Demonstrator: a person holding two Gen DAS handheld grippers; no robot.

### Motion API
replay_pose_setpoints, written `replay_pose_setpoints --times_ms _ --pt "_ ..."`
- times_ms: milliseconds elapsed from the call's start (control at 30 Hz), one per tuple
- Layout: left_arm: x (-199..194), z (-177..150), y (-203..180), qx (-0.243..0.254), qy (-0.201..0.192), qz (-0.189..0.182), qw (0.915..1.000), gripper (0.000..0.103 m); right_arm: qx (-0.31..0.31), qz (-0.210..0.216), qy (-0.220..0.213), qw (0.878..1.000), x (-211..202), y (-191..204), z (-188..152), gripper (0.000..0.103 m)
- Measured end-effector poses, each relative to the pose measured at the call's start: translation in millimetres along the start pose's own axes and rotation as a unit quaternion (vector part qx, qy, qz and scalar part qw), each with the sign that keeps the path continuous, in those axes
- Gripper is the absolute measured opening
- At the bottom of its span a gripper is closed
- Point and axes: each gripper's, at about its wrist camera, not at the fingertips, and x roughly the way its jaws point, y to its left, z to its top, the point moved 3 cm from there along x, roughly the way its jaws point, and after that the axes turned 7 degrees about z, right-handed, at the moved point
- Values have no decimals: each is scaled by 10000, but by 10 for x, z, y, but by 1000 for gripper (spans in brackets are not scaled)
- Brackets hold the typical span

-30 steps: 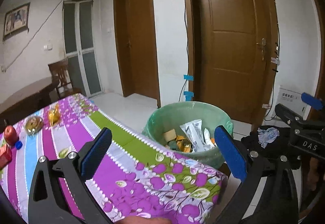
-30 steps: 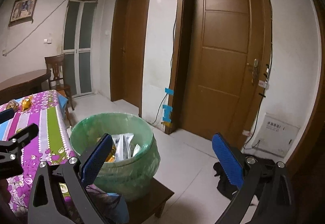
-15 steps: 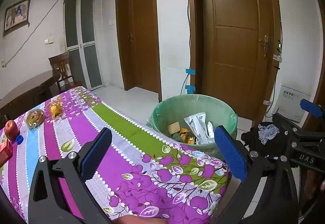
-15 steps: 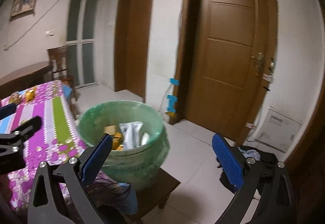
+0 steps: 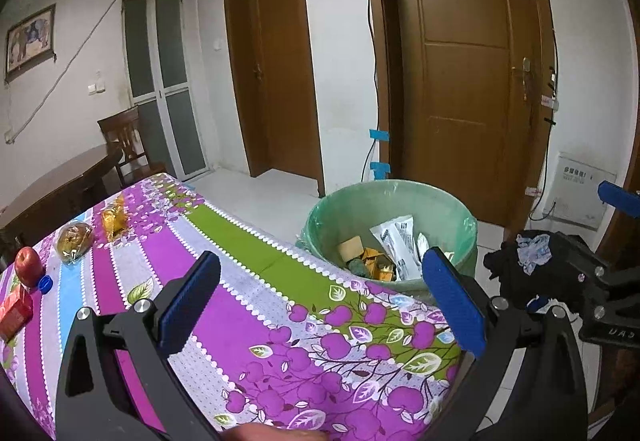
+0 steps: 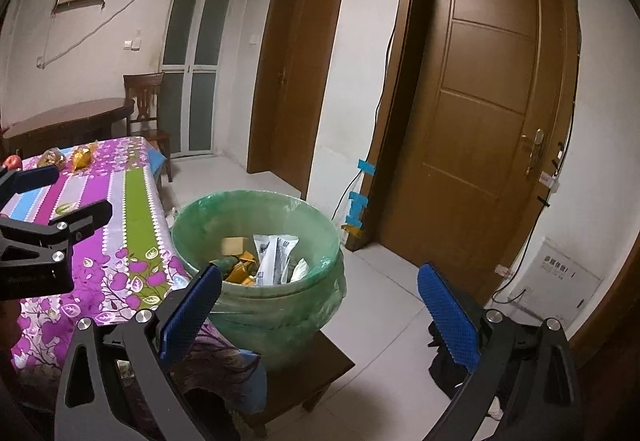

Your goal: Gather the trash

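Green-lined bin point(image 6: 260, 241) is sitting beside the table point(image 5: 248, 293), holding wrappers point(image 6: 276, 253). I'm holding my left gripper point(image 5: 320, 301) and right gripper point(image 6: 320, 305) wide apart, both gripping nothing.

The left gripper point(image 5: 320, 301) is held above the table point(image 5: 240, 301), with the trash bin point(image 5: 460, 209) ahead and to its right, just past the table's edge. Wrappers point(image 5: 396, 245) are seen inside the bin. Far to its left on the table an apple point(image 5: 29, 265), a bottle cap point(image 5: 45, 283) beside it and two wrapped snacks point(image 5: 74, 237) are found. From the right gripper point(image 6: 320, 305) the bin point(image 6: 280, 305) is seen directly ahead on a low stool point(image 6: 332, 365), the table to the left, a door point(image 6: 480, 113) behind.
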Motion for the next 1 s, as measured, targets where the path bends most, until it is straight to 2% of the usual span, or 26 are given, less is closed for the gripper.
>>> replay_pose_setpoints --times_ms 200,267,433,533,700,833,1000 --pt "91 21 90 -96 183 -275 9994 97 -76 15 -8 10000 5 54 4 98" --pt "108 17 78 -45 239 -477 9986 97 -42 36 7 10000 12 52 8 98" --pt "56 -12 -10 116 58 -816 9966 97 8 37 15 10000 18 50 15 98" --pt "8 -24 -82 230 -78 -865 9960 97 22 8 7 10000 21 34 21 98" --pt "21 -27 -56 213 -90 -702 9973 97 90 9 5 10000 19 6 18 98" --pt "41 1 3 334 -109 -215 9991 97 74 20 -10 10000 15 14 19 98" --pt "27 11 65 259 -84 -320 9991 97 30 66 22 10000 48 54 46 98"
